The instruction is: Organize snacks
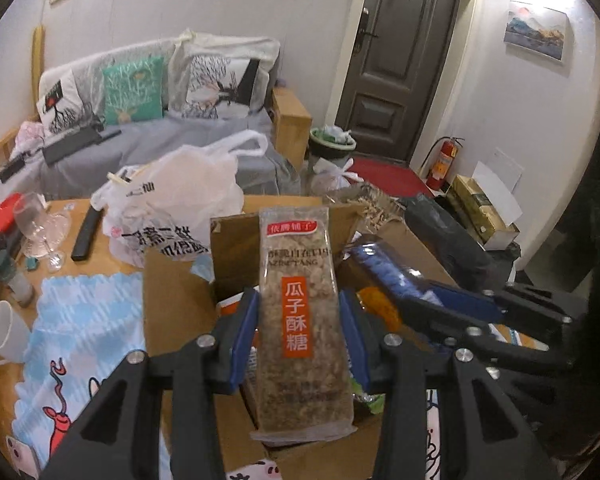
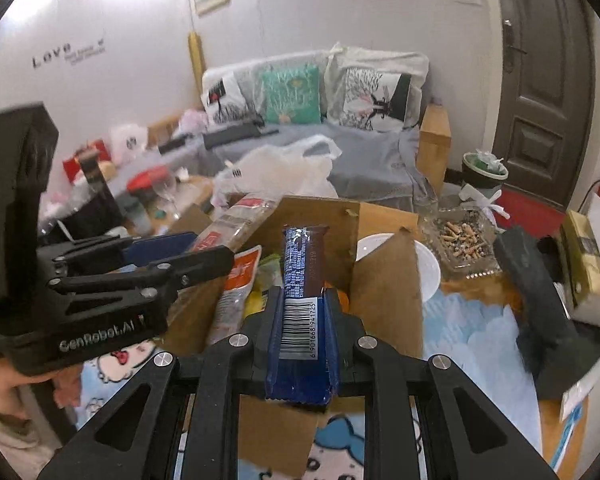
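Brown corrugated cardboard box (image 1: 180,304) sits open on the cartoon tablecloth (image 1: 80,312), flaps up, other packets inside. The left gripper (image 1: 300,336) has its fingers pressed against the sides of a long clear sunflower-seed brittle pack (image 1: 300,304), held upright over the box. The right gripper (image 2: 302,320) is clamped narrowly on a blue-and-brown wafer bar (image 2: 302,264) above the same opening. The two tools sit close together; lowering both together risks a collision or snagging a flap (image 2: 384,288).

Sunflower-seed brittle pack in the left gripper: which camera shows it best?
Left wrist view: the brittle pack fills the centre, label facing the camera, clamped in the left gripper. The right wrist view shows it edge-on, partly hidden.
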A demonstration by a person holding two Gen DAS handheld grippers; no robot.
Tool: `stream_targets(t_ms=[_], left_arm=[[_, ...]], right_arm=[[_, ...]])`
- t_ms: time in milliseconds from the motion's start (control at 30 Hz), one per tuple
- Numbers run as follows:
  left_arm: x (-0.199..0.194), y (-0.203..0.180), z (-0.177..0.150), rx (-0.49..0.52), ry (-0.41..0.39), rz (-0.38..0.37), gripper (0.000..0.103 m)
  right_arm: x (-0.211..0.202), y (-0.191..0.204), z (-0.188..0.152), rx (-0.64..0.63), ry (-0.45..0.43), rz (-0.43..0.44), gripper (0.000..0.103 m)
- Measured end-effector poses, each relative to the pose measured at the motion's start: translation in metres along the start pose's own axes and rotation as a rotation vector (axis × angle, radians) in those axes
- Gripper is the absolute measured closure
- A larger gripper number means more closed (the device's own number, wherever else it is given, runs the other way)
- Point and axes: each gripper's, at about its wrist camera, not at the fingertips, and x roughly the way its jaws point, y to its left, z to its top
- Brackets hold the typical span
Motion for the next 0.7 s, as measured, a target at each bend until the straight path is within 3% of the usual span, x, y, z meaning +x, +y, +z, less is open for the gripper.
stream_targets(t_ms=[200,400,567,633,700], left_arm=[[0.015,0.007,0.005,-0.028,0.077,-0.02,0.065],[0.012,0.007,0.004,-0.013,0.082,-0.001,0.064],[0.001,0.008,0.006,-0.011,0.061,0.003,0.052],[-0.007,0.01,0.005,-0.008,0.038,0.002,0.043],[-0.018,0.012,0.002,-0.005,0.002,-0.006,0.027]], right_arm=[[0.034,-0.007,0.01,0.032,0.065,-0.001,0.088],[0.037,-0.008,0.011,0.028,0.069,-0.021,0.086],[0.027,-0.002,0.011,0.009,0.052,-0.024,0.085],[0.022,-0.001,0.011,0.008,0.045,-0.021,0.084],[0.015,0.0,0.01,0.007,0.032,-0.016,0.076]])
